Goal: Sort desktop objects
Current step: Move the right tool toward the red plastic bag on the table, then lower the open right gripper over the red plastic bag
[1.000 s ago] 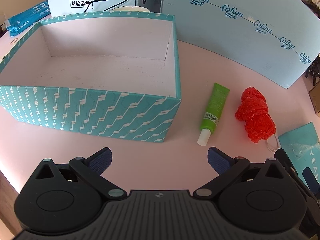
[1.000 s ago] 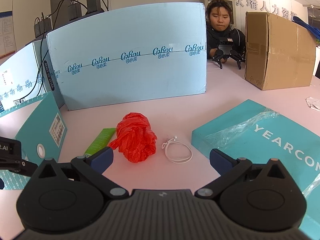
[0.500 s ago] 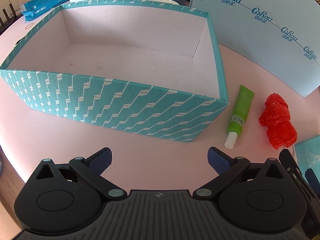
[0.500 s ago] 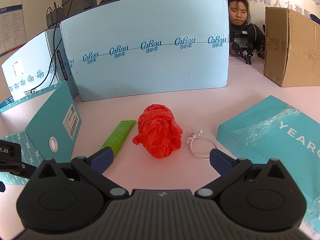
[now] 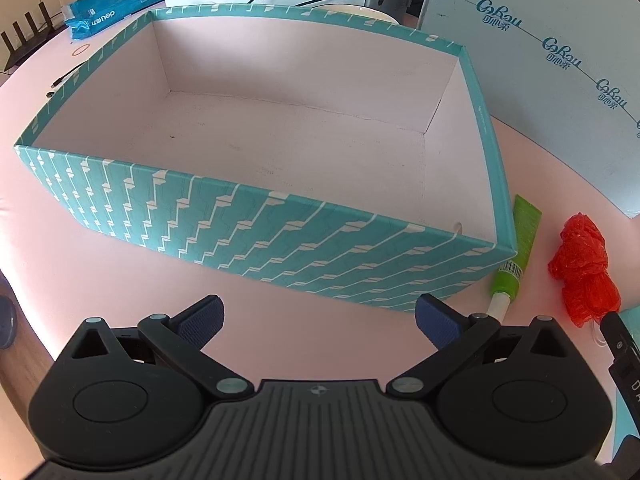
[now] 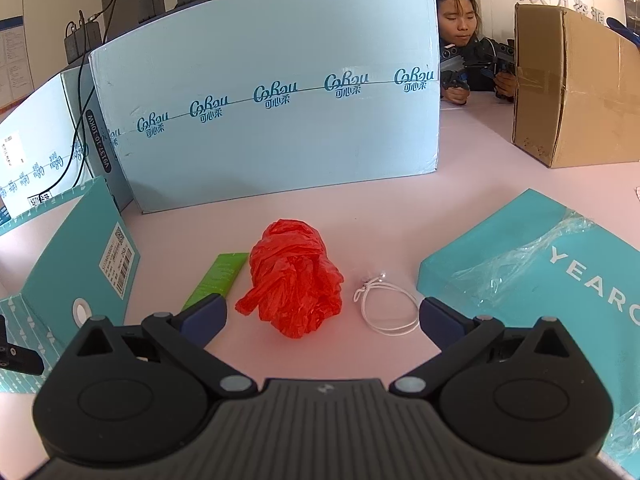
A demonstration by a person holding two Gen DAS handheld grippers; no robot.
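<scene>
A teal patterned box, open and empty with a white inside, stands on the pink table; its side shows in the right wrist view. A green tube lies right of it, also in the right wrist view. A crumpled red plastic bag lies beside the tube, also in the left wrist view. A white elastic loop lies right of the bag. My left gripper is open and empty, in front of the box's near wall. My right gripper is open and empty, with the bag between its fingers.
A teal lid with clear plastic wrap lies at the right. Light blue cartons stand behind the objects. A brown cardboard box stands at the far right, a person beside it. A blue packet lies behind the teal box.
My left gripper has moved left and closer to the teal box, which now fills its view. My right gripper has moved forward toward the red bag. Both stay open.
</scene>
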